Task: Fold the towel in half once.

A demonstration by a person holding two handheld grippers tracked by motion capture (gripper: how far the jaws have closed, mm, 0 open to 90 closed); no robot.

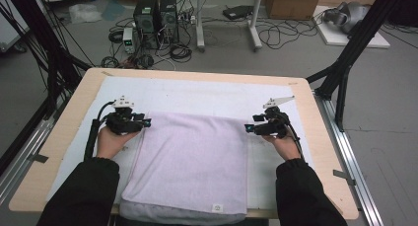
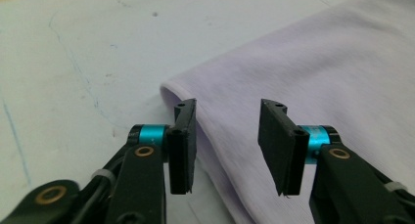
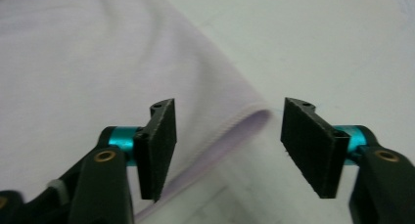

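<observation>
A pale lilac towel, folded over, lies flat on the white mat with its near edge hanging over the table's front. My left gripper stands open at the towel's far left corner; its jaws are apart with the towel's edge lying under the gap, and the pads do not touch the cloth. My right gripper stands open at the far right corner, and that corner lies on the mat between and below its jaws. Both grippers point inward, level with each other.
A white mat covers the wooden table. Black frame struts rise at the left and right. Computers, cables and boxes sit on the floor beyond the table.
</observation>
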